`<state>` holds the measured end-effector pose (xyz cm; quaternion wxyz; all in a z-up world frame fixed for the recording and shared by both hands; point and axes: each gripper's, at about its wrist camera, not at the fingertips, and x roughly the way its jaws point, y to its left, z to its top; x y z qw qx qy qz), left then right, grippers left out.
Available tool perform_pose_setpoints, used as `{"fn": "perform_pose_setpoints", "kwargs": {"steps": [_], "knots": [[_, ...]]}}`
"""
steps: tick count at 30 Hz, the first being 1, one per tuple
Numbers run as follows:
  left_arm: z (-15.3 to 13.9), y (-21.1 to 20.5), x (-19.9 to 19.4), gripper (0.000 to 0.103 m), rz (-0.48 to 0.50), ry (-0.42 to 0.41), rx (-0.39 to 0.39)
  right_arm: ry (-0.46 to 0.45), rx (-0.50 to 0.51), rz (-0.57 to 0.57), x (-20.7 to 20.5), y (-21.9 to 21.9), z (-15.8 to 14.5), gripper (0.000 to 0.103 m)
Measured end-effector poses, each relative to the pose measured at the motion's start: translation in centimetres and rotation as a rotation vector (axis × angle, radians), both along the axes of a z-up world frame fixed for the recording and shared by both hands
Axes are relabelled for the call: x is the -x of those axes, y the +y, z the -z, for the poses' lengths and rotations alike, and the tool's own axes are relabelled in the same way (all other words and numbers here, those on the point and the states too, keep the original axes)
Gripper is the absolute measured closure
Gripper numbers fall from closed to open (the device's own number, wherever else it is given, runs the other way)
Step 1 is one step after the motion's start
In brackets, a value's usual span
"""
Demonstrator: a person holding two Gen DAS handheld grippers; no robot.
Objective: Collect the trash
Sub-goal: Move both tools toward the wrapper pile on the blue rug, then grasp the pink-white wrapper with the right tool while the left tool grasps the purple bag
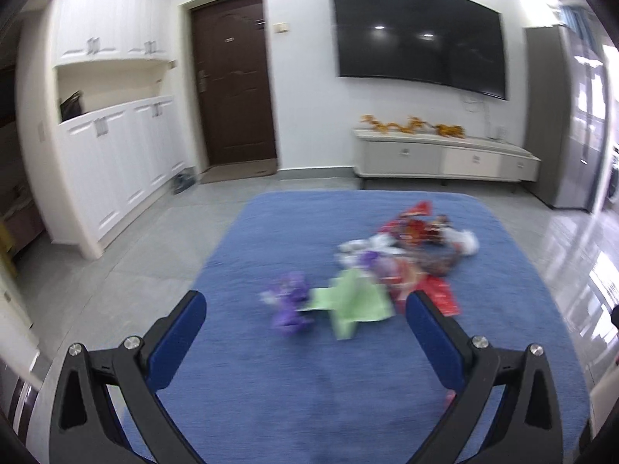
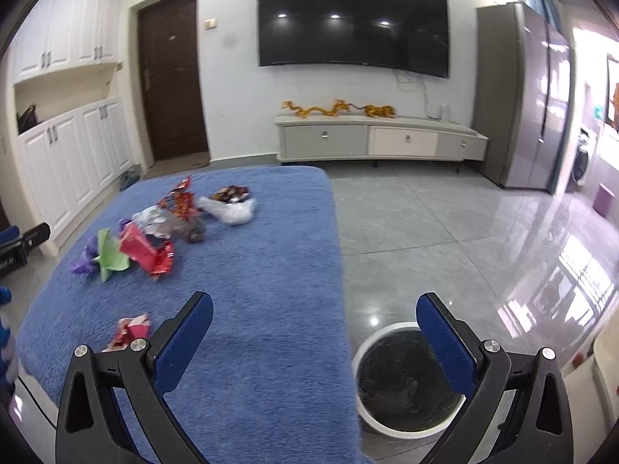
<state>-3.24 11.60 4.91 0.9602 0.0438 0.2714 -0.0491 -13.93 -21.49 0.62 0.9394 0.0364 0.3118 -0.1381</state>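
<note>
A pile of trash lies on a blue cloth-covered table (image 1: pixel 271 386): a purple wrapper (image 1: pixel 288 305), a green paper (image 1: pixel 354 301), red wrappers (image 1: pixel 416 224) and a white bag (image 1: pixel 466 241). My left gripper (image 1: pixel 305 305) is open and empty, held above the table just short of the purple wrapper and green paper. My right gripper (image 2: pixel 315 309) is open and empty over the table's right edge (image 2: pixel 340 270). In the right wrist view I see the pile (image 2: pixel 154 232), a stray red-white wrapper (image 2: pixel 129 330) near my left finger, and a white trash bin (image 2: pixel 406 382) on the floor below.
A TV (image 2: pixel 354 19) hangs on the far wall above a low cabinet (image 2: pixel 381 141). White cupboards (image 1: pixel 116 154) and a brown door (image 1: pixel 232 81) stand at the left. A grey fridge (image 2: pixel 522 96) is at the right. The floor is glossy tile.
</note>
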Motion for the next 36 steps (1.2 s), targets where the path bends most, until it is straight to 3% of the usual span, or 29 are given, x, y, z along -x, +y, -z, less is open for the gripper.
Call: {"fn": "perform_pose_setpoints", "kwargs": {"steps": [9, 13, 17, 23, 28, 32, 36], "knots": [[-1.2, 10.8, -1.5, 0.000, -0.261, -0.021, 0.006, 0.044, -0.049, -0.163, -2.4, 3.8, -0.5, 0.008], [-0.8, 13.4, -2.4, 0.000, -0.314, -0.004, 0.030, 0.072, -0.063, -0.218, -3.3, 5.1, -0.2, 0.013], [0.8, 12.9, -3.6, 0.000, -0.298, 0.045, 0.031, 0.114, -0.058, -0.267, -4.6, 6.3, 0.9, 0.024], [3.5, 10.4, -6.3, 0.002, -0.237, 0.130, 0.062, 0.172, -0.090, -0.345, -6.0, 7.8, 2.4, 0.029], [4.5, 8.0, -8.9, 0.002, -0.175, 0.168, 0.099, 0.238, -0.215, -0.457, -7.2, 9.2, 3.9, 0.029], [5.8, 6.1, -11.8, 0.007, -0.138, 0.222, 0.129, 0.300, -0.292, -0.509, -8.7, 10.6, 5.8, 0.045], [7.8, 5.0, -14.1, 0.013, -0.130, 0.283, 0.140, 0.350, -0.311, -0.546, -9.7, 11.8, 7.1, 0.048]]}}
